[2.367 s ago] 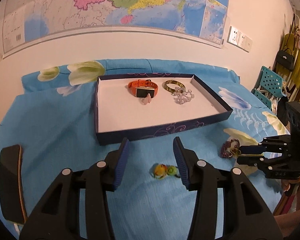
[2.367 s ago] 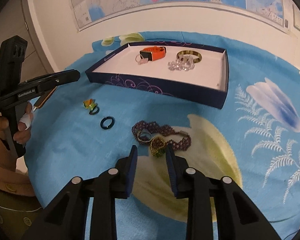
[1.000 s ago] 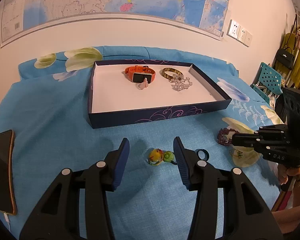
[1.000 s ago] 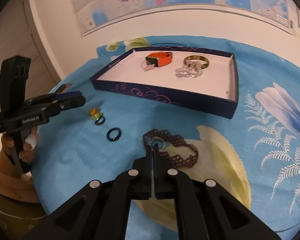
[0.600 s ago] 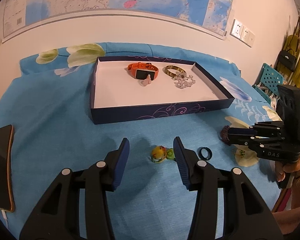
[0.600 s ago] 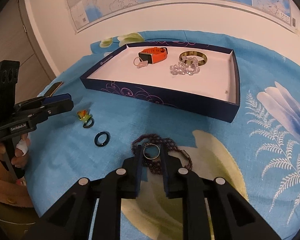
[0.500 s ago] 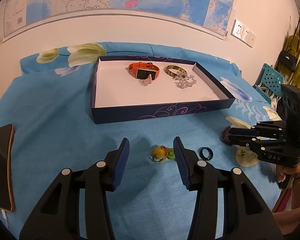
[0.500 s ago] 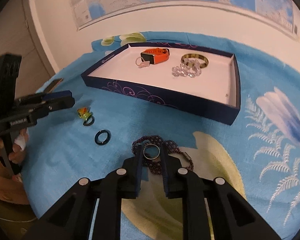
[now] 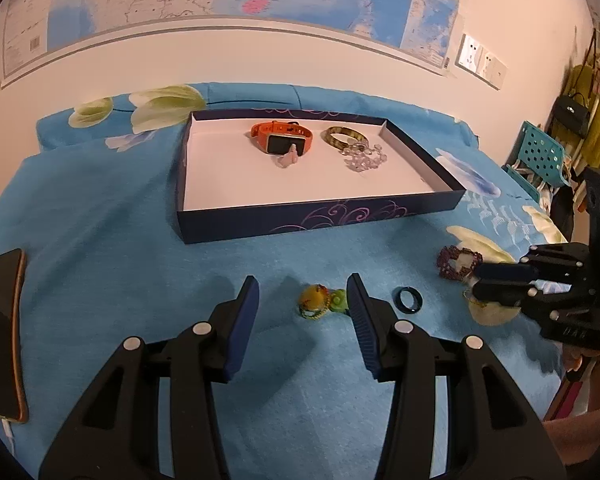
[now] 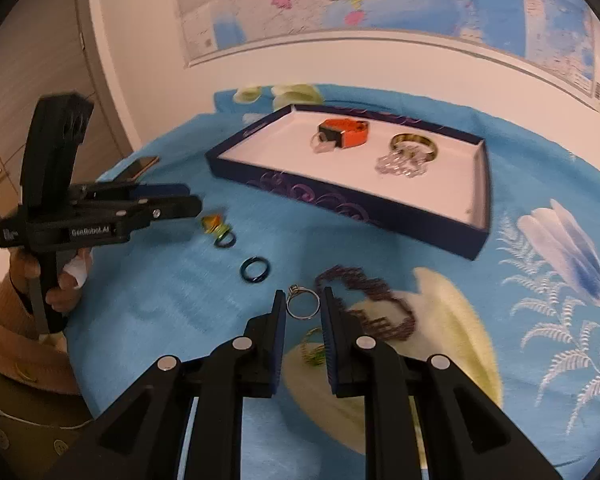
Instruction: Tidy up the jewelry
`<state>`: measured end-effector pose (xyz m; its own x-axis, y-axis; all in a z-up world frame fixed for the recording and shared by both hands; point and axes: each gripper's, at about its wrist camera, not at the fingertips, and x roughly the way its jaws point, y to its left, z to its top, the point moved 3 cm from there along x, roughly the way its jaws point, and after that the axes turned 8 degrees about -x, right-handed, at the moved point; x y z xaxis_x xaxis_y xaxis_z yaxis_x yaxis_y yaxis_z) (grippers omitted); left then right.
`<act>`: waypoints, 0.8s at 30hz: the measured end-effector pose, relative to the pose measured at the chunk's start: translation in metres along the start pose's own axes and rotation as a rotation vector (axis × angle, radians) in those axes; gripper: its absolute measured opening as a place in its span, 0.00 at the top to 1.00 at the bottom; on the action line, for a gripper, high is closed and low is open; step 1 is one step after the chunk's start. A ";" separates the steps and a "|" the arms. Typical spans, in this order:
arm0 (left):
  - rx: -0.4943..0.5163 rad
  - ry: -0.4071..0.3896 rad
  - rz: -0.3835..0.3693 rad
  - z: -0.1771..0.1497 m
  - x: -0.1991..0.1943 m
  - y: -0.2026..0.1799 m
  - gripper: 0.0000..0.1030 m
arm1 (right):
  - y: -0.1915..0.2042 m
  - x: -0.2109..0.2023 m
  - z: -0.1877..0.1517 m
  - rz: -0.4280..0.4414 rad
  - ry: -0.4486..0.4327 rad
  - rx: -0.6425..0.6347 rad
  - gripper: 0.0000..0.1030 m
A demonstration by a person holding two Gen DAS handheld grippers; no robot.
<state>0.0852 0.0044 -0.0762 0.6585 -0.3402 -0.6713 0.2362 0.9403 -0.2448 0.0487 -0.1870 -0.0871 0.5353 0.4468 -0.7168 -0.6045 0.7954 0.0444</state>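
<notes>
**You hold a small ring, lifted off the blue cloth**

Your right gripper (image 10: 303, 307) has its fingers close together, pinching a thin silver ring (image 10: 302, 305). Just past it on the cloth (image 10: 480, 280) lie a purple beaded bracelet (image 10: 370, 304), a dark ring (image 10: 254, 269) and a yellow-green ring (image 10: 217, 229). Farther off sits the dark blue tray (image 10: 340, 200). An orange watch (image 10: 346, 133), a gold bangle (image 10: 414, 145) and a clear bead string (image 10: 400, 166) lie inside it. Nothing stands between you and the tray.

Your left gripper (image 9: 303, 294) has its fingers wide apart and holds nothing. The yellow-green ring lies on the cloth between them.

Only the left view shows the green chair (image 9: 540, 156) and the bags hanging at the far right. Only the right view shows the silver ring and a small gold-green piece (image 10: 312, 350) under your fingers. A phone (image 9: 2, 332) lies near the left edge.

A second ago your right fingers were low over the bracelet. Now the ring is up and left of it. Your left gripper has not moved.
</notes>
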 end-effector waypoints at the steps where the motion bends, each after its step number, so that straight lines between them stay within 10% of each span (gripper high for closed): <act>1: 0.004 0.000 -0.001 -0.001 -0.001 -0.001 0.56 | 0.001 0.001 0.000 0.001 0.001 0.003 0.84; 24: 0.062 0.087 0.022 -0.008 0.015 -0.007 0.65 | -0.052 -0.001 -0.011 -0.096 0.017 0.153 0.57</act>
<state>0.0881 -0.0075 -0.0900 0.6004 -0.3159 -0.7347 0.2683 0.9450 -0.1871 0.0732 -0.2338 -0.0965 0.5754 0.3595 -0.7346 -0.4531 0.8879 0.0796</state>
